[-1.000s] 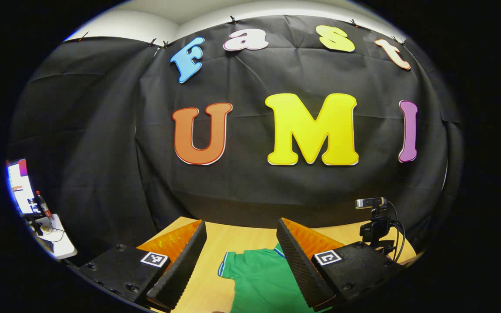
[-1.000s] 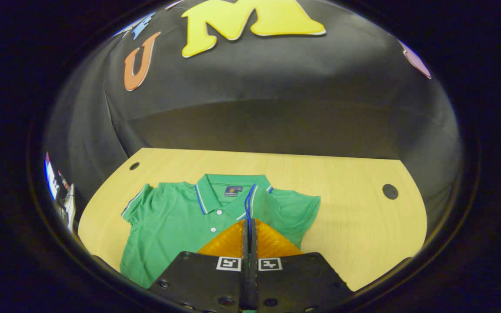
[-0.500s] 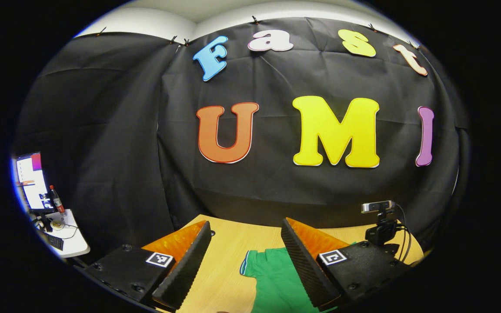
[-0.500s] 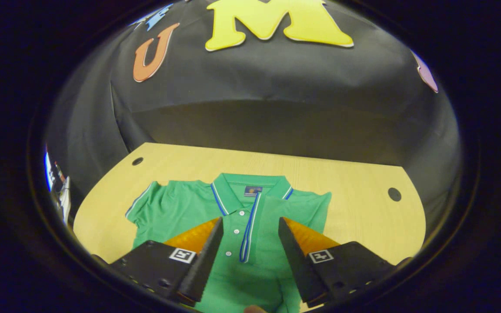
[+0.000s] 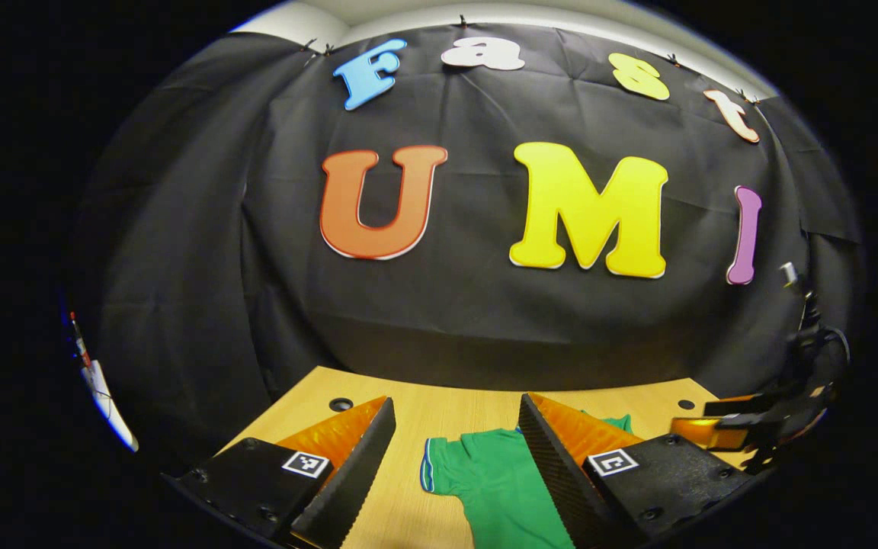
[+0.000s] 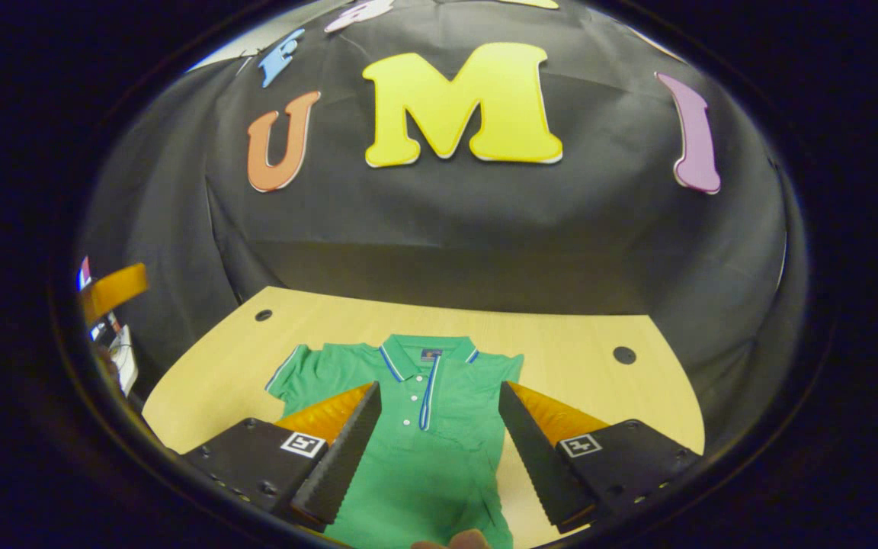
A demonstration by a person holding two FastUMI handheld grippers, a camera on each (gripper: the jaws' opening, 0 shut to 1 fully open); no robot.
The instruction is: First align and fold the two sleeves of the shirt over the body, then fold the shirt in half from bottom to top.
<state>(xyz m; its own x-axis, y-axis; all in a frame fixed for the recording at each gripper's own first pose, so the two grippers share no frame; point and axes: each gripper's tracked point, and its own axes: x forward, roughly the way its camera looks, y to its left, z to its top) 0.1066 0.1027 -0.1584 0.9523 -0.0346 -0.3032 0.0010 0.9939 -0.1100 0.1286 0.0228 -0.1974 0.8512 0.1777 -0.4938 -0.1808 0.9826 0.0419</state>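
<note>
1. The shirt lies flat on the tabletop, collar toward the far wall, its long axis running away from the right hand-held gripper.
2. One sleeve lies folded over the body; the other sleeve is spread out toward the left side.
3. The left hand-held gripper hangs above it, fingers wide apart, holding nothing.
4. The right hand-held gripper is likewise wide and empty, centred over the body.
5. Judgement: the left unit is nearer the unfolded sleeve and should take it.
</note>
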